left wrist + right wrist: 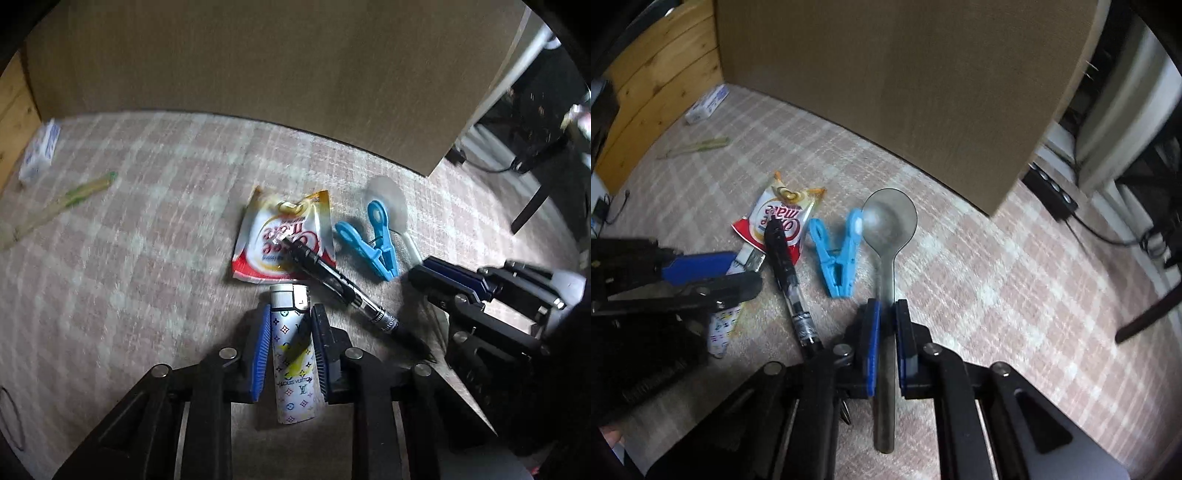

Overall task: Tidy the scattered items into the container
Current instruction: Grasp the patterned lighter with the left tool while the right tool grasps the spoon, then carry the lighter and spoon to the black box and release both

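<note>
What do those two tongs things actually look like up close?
Both the left tongs and the right tongs are matte black frames with angular linkage bars joined by round silver pins. Each carries two flat fingers faced with ribbed blue pads. No cables, sleeves or printed markings are visible.

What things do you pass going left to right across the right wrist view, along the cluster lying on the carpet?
Left hand-held gripper → black pen → blue clothespin → spoon, held in the right hand-held gripper.
</note>
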Tool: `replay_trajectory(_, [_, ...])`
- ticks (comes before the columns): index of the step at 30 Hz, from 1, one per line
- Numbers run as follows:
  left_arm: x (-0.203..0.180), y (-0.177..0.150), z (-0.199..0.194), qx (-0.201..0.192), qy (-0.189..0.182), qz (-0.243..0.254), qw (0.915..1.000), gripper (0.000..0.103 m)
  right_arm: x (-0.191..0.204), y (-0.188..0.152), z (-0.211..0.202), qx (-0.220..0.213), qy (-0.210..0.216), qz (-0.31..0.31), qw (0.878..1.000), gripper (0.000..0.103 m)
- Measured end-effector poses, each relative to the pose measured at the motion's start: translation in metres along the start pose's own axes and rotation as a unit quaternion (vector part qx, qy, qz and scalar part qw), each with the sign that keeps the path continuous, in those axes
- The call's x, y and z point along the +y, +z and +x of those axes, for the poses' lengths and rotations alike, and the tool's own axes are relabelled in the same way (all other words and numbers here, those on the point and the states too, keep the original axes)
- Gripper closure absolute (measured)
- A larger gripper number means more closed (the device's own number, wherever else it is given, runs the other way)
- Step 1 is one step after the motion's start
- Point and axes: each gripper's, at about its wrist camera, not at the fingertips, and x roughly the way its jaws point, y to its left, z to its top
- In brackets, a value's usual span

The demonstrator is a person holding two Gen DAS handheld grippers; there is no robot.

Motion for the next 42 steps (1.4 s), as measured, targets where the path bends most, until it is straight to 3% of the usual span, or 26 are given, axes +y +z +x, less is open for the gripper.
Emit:
replay_trajectory(5, [0.015,-0.012,-0.01,0.006,-0.022,-0.027,0.9994,0.083,-0.022,-0.016,-0.02,-0.015,0.011,0.054,0.998,0.095])
replay_trajectory(11, [0.014,-0.022,-0.036,-0.009,-0.043,-0.021,0.9988,0.083,-0.051,-0.037,-0.07,-0.052,0.039,0.108,0.992,0.095])
replay_trajectory(14, [0.007,0.003,-0.044,-0.021,-0.054,-0.015,0.9982,0.083,-0.052,-0.043,-0.087,-0.072,0.037,0.128,0.988,0.095])
replay_trajectory(20, [-0.018,0.001,-0.07,-0.032,-0.094,0.016,0.9949,0.083,-0.069,-0.071,-0.134,-0.103,0.029,0.174,0.979,0.095])
replay_trajectory(25, [-0.067,-0.006,-0.092,-0.03,-0.142,0.065,0.9872,0.083,-0.091,-0.11,-0.181,-0.125,0.013,0.225,0.966,0.095])
replay_trajectory(30, [-0.137,-0.019,-0.096,-0.016,-0.178,0.121,0.9764,0.083,-0.128,-0.166,-0.231,-0.128,-0.037,0.273,0.953,0.095])
replay_trajectory(36, [-0.221,-0.054,-0.105,0.01,-0.219,0.192,0.9566,0.083,-0.173,-0.247,-0.267,-0.106,-0.097,0.337,0.931,0.095])
replay_trajectory(42, [-0.292,-0.093,-0.113,0.032,-0.248,0.253,0.9346,0.083,-0.199,-0.296,-0.286,-0.091,-0.128,0.377,0.913,0.095])
